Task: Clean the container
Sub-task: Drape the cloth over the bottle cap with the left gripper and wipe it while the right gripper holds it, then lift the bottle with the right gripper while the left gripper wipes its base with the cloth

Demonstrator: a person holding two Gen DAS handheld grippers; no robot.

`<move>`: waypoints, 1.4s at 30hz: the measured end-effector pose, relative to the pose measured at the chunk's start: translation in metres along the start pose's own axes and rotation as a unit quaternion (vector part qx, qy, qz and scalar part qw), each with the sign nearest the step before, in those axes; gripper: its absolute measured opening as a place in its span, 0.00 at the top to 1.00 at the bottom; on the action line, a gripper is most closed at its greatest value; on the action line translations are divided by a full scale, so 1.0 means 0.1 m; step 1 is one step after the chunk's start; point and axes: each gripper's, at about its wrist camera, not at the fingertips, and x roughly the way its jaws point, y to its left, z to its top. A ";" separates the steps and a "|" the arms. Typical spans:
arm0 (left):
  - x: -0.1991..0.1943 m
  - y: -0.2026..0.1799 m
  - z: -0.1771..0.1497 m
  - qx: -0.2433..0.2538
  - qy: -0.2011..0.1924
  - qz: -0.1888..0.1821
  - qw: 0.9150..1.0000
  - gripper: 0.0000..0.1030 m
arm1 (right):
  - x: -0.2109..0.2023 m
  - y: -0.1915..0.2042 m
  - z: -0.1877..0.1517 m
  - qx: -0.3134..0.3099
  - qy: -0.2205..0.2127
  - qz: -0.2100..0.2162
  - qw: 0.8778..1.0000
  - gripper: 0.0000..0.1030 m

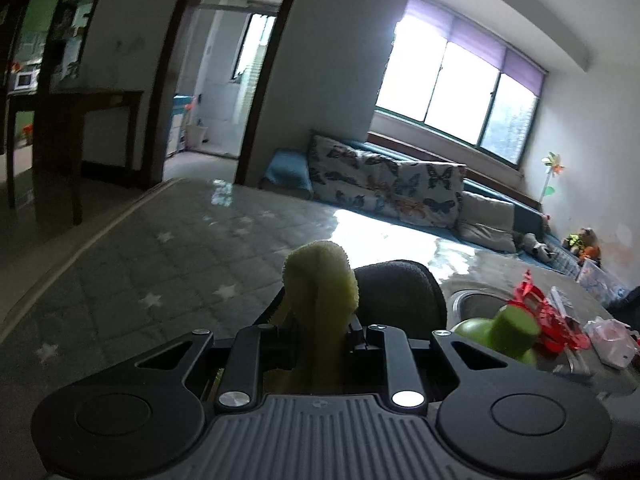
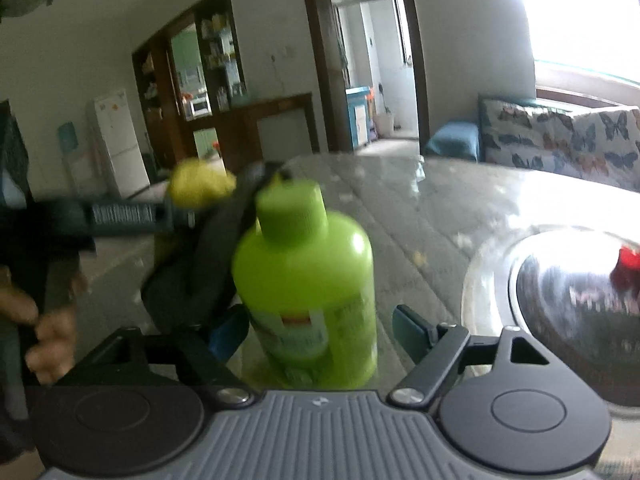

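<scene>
Left gripper: fingers clamped on a yellow-green fluffy cloth, raised over the tabletop.
Green plastic bottle: upright on the tabletop, between the right fingers.
Right gripper: fingers apart, either side of the bottle, not pressing it.
Round steel basin: on the tabletop, right of the bottle.

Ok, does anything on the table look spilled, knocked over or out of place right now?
Nothing spilled or tipped. The green bottle stands upright between the open right gripper fingers, the steel bowl sits level, and the left gripper clamps the yellow cloth.
</scene>
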 end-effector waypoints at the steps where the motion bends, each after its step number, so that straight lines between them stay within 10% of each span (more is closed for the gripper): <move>1: 0.00 0.04 -0.01 -0.003 0.002 0.004 1.000 0.78 | -0.01 0.01 0.02 -0.001 -0.004 0.001 1.000 0.25; 19: -0.06 0.21 -0.21 -0.021 0.032 0.005 0.999 0.77 | 0.28 0.02 0.10 0.001 0.016 -0.018 1.000 0.30; 27: -0.04 0.15 -0.25 -0.011 0.044 -0.014 0.999 0.77 | 0.23 -0.29 0.22 0.122 0.031 -0.003 0.992 0.32; 42: 0.09 -0.30 -0.32 0.059 0.069 -0.086 0.992 0.78 | 0.02 -0.38 0.57 0.132 -0.036 0.048 0.989 0.32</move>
